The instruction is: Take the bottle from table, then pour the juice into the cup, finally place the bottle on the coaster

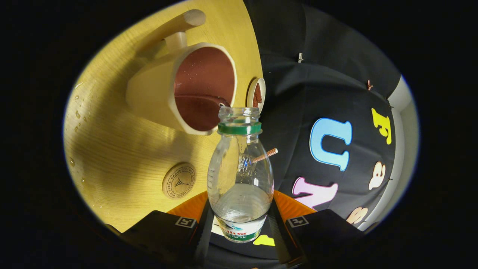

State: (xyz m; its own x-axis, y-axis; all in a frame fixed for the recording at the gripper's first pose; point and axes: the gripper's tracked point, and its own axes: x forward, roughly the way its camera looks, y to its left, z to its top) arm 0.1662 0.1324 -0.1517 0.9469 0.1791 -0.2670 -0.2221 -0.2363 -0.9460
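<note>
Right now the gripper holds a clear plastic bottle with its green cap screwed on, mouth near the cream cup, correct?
Not quite: the gripper view shows the gripper shut on the clear plastic bottle with its mouth open, only a green neck ring, near the cream cup.

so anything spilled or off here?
Yes: droplets speckle the wooden table left of the cup, likely spill. The bottle, clamped in the gripper jaws, is uncapped.

I see a pale wooden table (123, 149) with water droplets (77, 114); beside it hangs the booth's black cloth wall (328, 74), creased and dim.
</note>
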